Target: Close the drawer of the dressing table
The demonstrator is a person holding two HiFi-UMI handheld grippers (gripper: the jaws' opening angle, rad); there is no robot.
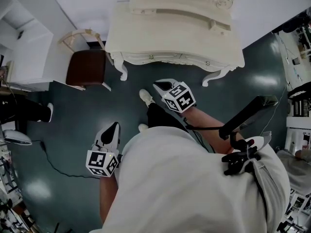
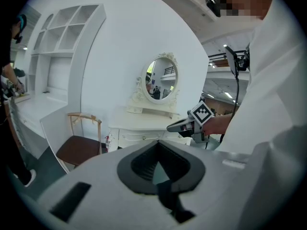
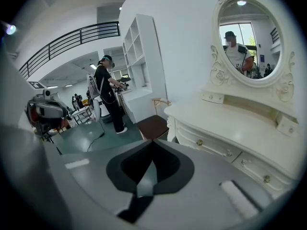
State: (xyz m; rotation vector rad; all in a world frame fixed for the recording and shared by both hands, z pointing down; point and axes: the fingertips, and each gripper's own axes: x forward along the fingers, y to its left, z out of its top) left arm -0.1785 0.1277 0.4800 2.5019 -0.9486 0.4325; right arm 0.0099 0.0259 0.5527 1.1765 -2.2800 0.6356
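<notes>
Drawer fronts (image 1: 165, 58) with small knobs run along the near edge of the dressing table (image 1: 175, 28), which stands at 12 o'clock in the head view against the white wall; they look flush with its frame. At 9 o'clock a second person's dark trouser leg (image 1: 24, 109) stands on the floor (image 1: 73, 115), and a black cable (image 1: 51, 160) trails at 8 o'clock. At 10 o'clock a brown-seated chair (image 1: 86, 67) sits just beside the dressing table's left leg. The left gripper (image 1: 115, 125) hangs at 7 o'clock, well apart from the furniture, fingers clenched on nothing. The wearer's shoe (image 1: 146, 97) and a stretch of floor lie between it and the drawers. Near centre, the right gripper (image 1: 157, 85) hovers near the drawer fronts but apart from them, fingers likewise clenched and empty. An oval mirror (image 3: 247, 37) rises above the counter top.
</notes>
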